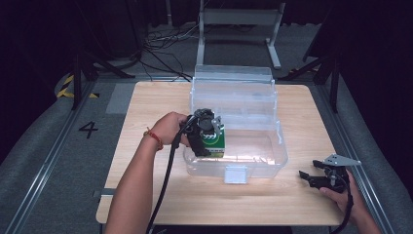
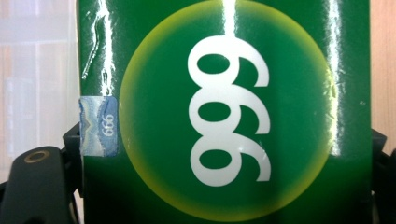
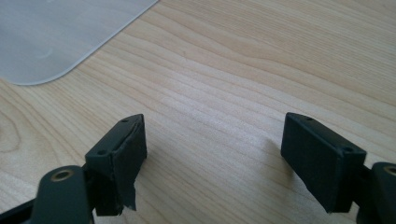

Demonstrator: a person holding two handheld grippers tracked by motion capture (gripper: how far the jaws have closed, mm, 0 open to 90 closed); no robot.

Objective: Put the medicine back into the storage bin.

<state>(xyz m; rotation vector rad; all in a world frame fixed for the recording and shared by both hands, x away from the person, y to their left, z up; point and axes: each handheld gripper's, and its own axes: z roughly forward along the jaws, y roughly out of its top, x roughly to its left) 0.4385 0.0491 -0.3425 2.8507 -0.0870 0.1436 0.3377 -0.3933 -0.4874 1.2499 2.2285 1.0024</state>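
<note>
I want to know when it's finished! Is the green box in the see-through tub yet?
Almost. Done: the clear tub sits on the table with its lid up, and the green box is picked up, gripped by the left gripper. In hand: the box is at the tub's near left corner. Left: set it down, let go. The right gripper waits open on the table.

- The green box (image 2: 224,112) has a glossy, smooth wrapping.
- The storage bin (image 1: 253,161) is clear smooth plastic.
- The table (image 3: 243,74) is matt pale wood grain.
- The right gripper (image 3: 212,158) pads look matt black.
</note>
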